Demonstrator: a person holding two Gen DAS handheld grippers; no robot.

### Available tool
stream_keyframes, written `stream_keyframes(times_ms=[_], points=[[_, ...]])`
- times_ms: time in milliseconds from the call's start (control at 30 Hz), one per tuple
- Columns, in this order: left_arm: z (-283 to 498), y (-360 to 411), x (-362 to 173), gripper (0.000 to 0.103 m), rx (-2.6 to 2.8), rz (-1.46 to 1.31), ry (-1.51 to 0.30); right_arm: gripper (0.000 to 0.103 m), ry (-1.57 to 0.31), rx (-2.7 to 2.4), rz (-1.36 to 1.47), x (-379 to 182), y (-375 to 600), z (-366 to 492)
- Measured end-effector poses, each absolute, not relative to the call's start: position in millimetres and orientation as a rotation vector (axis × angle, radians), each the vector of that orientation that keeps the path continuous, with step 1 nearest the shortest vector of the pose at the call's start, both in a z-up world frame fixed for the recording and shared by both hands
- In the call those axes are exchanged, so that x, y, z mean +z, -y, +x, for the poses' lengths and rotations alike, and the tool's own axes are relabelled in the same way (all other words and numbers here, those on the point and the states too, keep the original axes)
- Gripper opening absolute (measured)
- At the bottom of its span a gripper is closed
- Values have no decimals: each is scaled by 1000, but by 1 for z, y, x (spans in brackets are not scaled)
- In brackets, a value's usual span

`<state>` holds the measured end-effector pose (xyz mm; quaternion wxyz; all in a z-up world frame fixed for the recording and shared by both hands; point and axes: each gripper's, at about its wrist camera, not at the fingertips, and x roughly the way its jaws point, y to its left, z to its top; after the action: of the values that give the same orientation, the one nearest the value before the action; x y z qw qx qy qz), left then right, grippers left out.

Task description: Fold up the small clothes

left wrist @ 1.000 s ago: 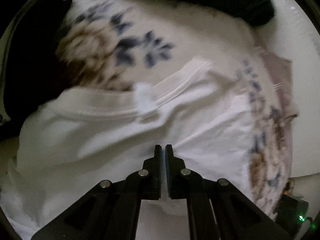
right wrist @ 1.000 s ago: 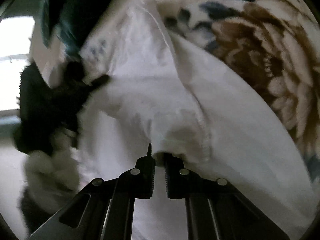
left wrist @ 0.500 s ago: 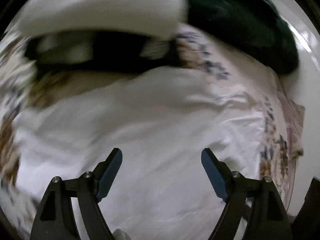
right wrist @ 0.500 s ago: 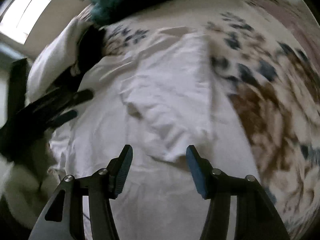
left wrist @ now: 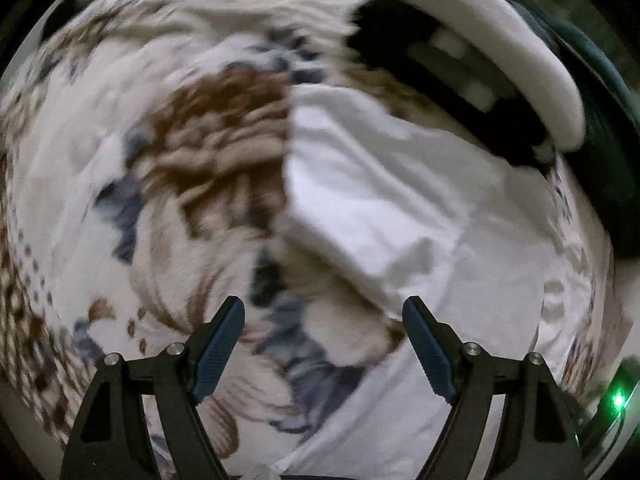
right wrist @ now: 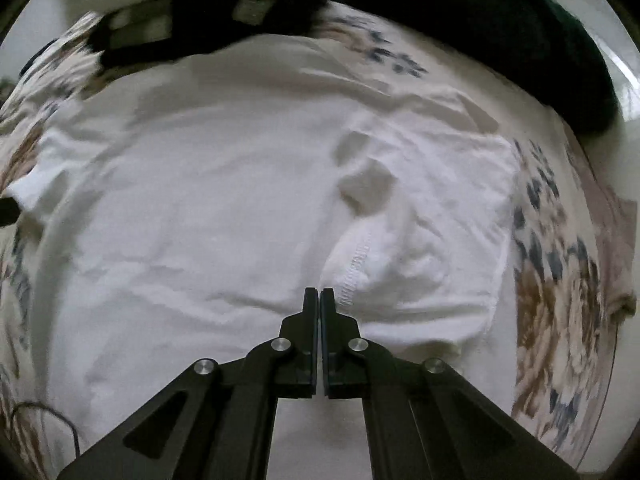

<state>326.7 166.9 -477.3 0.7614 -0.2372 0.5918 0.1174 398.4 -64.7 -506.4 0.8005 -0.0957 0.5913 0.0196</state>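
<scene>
The white garment (right wrist: 224,200) lies spread across a floral bedcover (right wrist: 560,280), wrinkled through its middle, with a stitched hem (right wrist: 354,268) folded over and running up from just in front of the right gripper (right wrist: 320,294). That gripper points steeply down at the cloth; its jaws have just been closing and now stand pressed together, and whether a pinch of fabric is caught between the tips cannot be told, since the hem sits just beside them and not clearly between them. In the left wrist view the same white garment (left wrist: 400,208) fills the right half of the picture, one straight edge lying over the brown and blue flowers of the bedcover (left wrist: 192,168). The left gripper (left wrist: 324,312) hangs above that edge with its jaws spread wide and nothing between the blue pads (left wrist: 218,344), only bedcover and a corner of cloth showing below the gap. Beyond the far edge of the garment lie a dark green cloth (right wrist: 500,32) and a black and white item (right wrist: 168,28), blurred, resting on the bedcover near the top of both views.
</scene>
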Motion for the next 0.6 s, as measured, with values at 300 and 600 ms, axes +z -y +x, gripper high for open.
stream_keyframes(times_ms=[300, 600], points=[[343, -212, -529, 78, 230, -1093, -1215, 28, -1385, 29, 179, -502, 85, 408], [391, -168, -470, 4, 200, -647, -990, 71, -1438, -46, 354, -524, 131, 402]])
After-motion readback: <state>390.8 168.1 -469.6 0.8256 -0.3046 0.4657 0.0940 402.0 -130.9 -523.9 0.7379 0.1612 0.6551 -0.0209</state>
